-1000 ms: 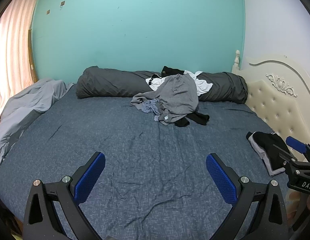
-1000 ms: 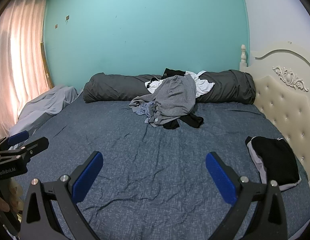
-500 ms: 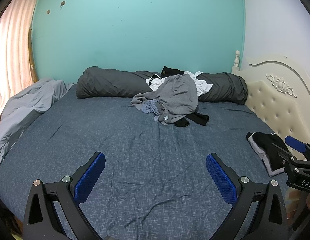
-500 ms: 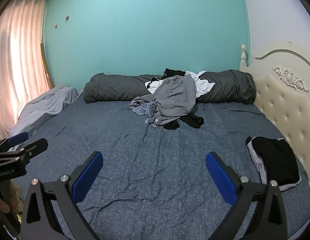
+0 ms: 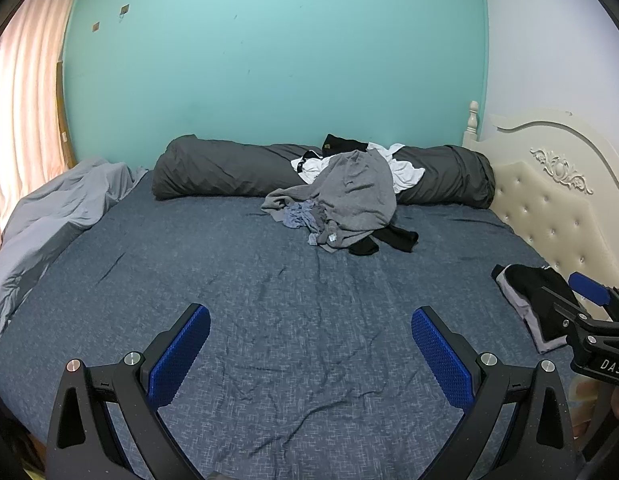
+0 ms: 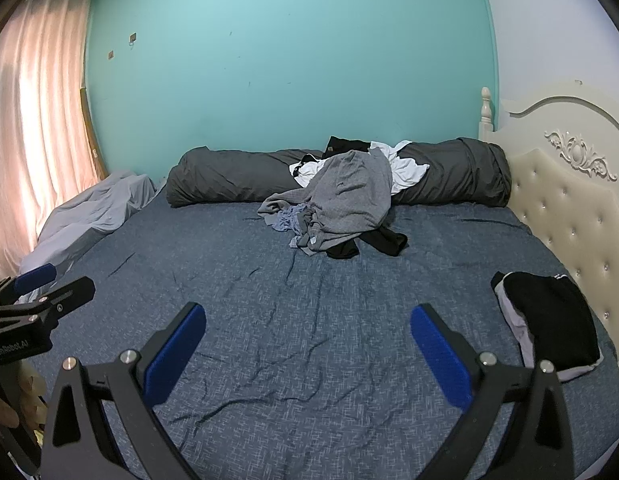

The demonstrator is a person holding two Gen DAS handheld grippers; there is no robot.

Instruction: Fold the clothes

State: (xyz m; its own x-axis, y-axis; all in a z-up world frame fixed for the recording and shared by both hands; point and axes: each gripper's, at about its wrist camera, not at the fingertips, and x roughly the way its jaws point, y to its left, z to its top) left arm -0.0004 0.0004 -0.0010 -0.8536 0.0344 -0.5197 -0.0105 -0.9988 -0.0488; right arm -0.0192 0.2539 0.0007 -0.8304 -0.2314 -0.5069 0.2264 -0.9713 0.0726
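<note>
A heap of unfolded clothes (image 5: 349, 200) (image 6: 345, 204) lies at the far middle of the bed, a grey garment on top, with white, black and pale blue pieces under it. A folded black and grey garment (image 5: 537, 300) (image 6: 549, 324) rests at the bed's right edge by the headboard. My left gripper (image 5: 309, 344) hangs open over the near part of the blue sheet, holding nothing. My right gripper (image 6: 307, 340) is open too, beside it, also above bare sheet. Each gripper shows at the edge of the other's view.
A dark grey rolled duvet (image 5: 229, 176) lies along the teal wall behind the heap. A light grey blanket (image 5: 57, 216) is bunched at the left edge. The cream padded headboard (image 6: 569, 208) bounds the right side. The blue sheet (image 6: 309, 280) is wrinkled between grippers and heap.
</note>
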